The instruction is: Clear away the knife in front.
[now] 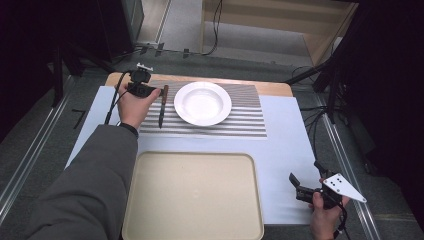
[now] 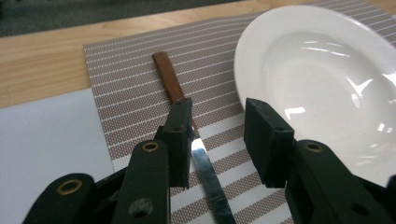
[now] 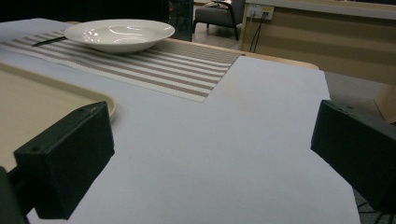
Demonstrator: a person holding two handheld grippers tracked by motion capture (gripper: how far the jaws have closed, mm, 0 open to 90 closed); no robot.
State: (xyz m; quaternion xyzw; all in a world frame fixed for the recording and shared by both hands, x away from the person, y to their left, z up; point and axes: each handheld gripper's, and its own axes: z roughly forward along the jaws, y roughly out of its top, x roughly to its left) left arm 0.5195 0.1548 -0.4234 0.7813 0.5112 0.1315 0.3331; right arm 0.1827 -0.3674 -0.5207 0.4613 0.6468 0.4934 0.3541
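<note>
A knife (image 1: 162,106) with a brown handle and a metal blade lies on the striped placemat (image 1: 240,120), just left of the white plate (image 1: 202,102). My left gripper (image 1: 151,91) is down at the knife near its handle end. In the left gripper view the knife (image 2: 169,77) runs between the jaws of my left gripper (image 2: 218,109), close against the left one, with a gap to the right one beside the plate (image 2: 322,79). My right gripper (image 1: 306,172) rests open over the white sheet at the front right, nothing between its jaws (image 3: 210,140).
A large beige tray (image 1: 192,195) lies at the front middle, its rim (image 3: 105,100) just left of my right gripper. The white sheet (image 1: 282,150) covers the wooden table (image 1: 272,89). The left forearm reaches across the tray's left side.
</note>
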